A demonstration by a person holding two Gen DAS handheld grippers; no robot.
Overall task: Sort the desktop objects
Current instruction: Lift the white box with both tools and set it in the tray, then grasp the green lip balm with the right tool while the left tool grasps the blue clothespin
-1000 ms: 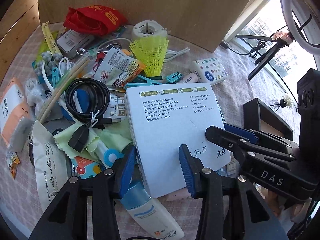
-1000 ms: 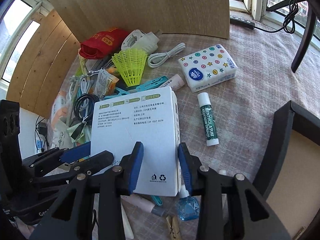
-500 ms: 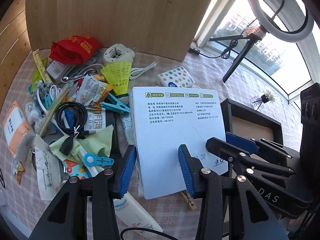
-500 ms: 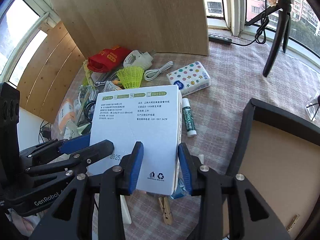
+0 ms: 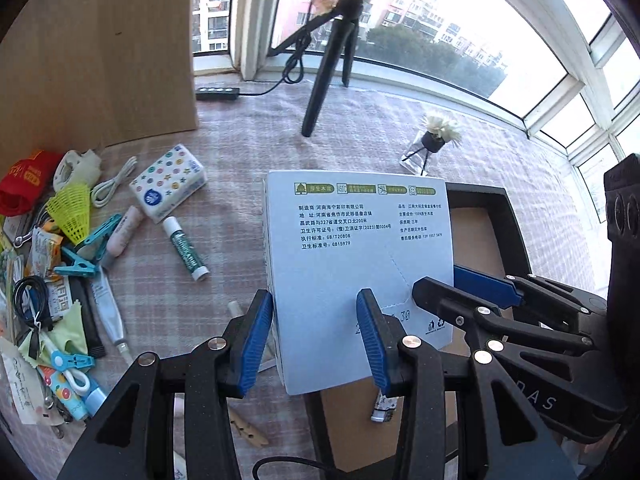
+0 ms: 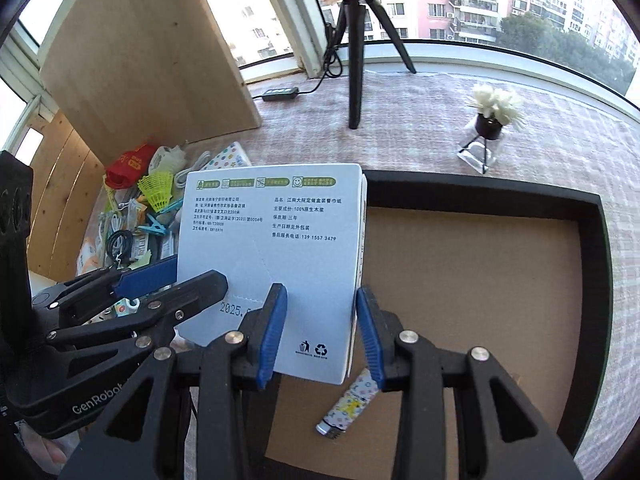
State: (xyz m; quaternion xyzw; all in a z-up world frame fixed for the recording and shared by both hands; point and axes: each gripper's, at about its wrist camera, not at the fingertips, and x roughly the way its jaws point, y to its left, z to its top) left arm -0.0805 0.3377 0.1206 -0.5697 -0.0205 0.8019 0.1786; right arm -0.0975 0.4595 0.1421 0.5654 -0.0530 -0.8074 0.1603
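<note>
A pale blue tissue box [image 5: 352, 264] with printed text is held in the air by both grippers. My left gripper [image 5: 314, 312] is shut on its left near corner and my right gripper [image 6: 320, 300] on its right near corner [image 6: 280, 248]. The box hangs over the left rim of a black tray [image 6: 480, 190] with a brown floor [image 5: 508, 220]. A small patterned tube [image 6: 348, 404] lies in the tray below the box. The loose desktop objects [image 5: 64, 240] lie in a heap at the left.
A black tripod [image 5: 324, 76] and a small vase of white flowers [image 5: 434, 140] stand behind the tray. A wooden board [image 5: 100, 48] leans at the back left, a power strip [image 5: 218, 93] beside it. A dotted tissue pack [image 5: 168, 182], a lip balm [image 5: 186, 250] and a wooden clothespin [image 5: 246, 428] lie on the checked cloth.
Both grippers have carried the box up and to the right, from over the heap of objects to the tray's left rim. The grip on the box has stayed the same.
</note>
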